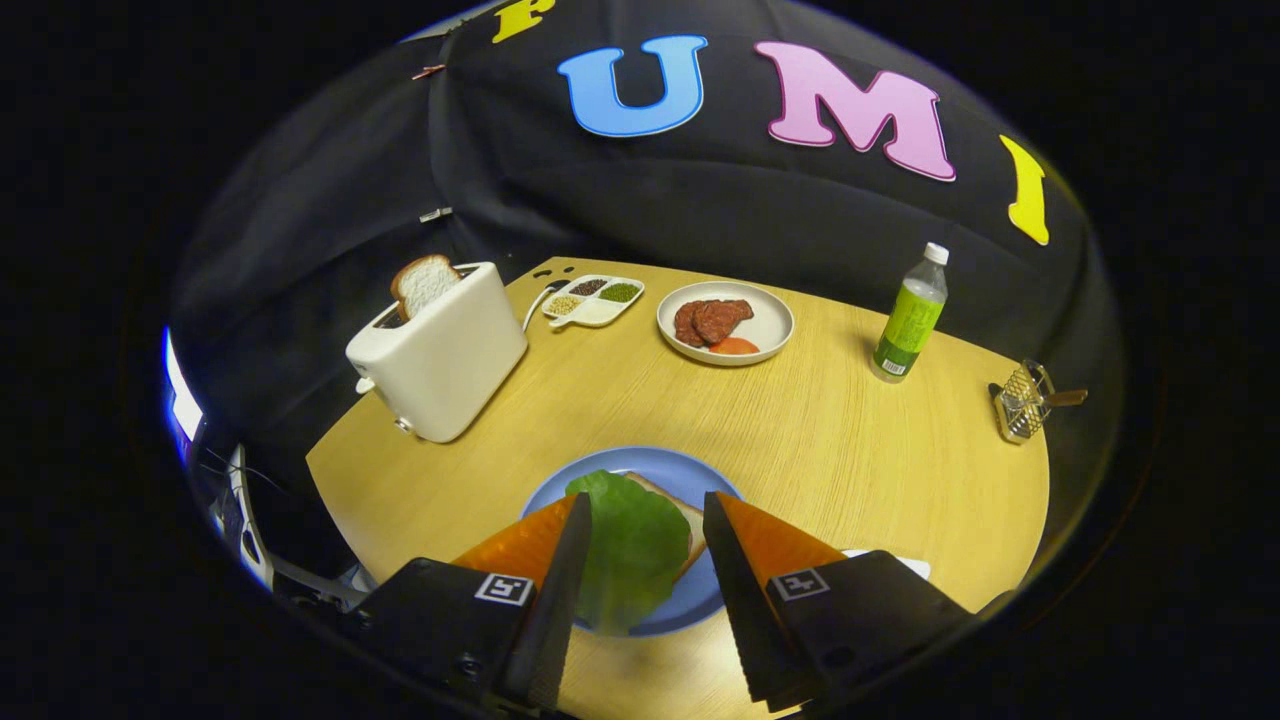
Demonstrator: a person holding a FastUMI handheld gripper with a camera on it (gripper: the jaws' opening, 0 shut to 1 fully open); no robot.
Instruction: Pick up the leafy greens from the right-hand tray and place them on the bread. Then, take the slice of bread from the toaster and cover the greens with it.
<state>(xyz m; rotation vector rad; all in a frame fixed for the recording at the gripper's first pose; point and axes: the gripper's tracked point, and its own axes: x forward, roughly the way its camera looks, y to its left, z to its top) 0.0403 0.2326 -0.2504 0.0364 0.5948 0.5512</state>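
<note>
My wooden surface (800,440) carries a white toaster (445,355), a divided condiment dish (593,300), a white plate (768,330), a green bottle (910,318), a wire basket (1022,402) and a blue plate (690,468).

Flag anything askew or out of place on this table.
The green leaf overhangs the bread and droops toward the blue plate's rim, between the open gripper's fingers. One slice stands in the toaster. Nothing is spilled.

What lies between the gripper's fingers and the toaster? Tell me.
Bare wooden table, as the gripper view shows. The gripper is open above the leafy greens on the blue plate; the toaster stands beyond, bread slice inside.
</note>
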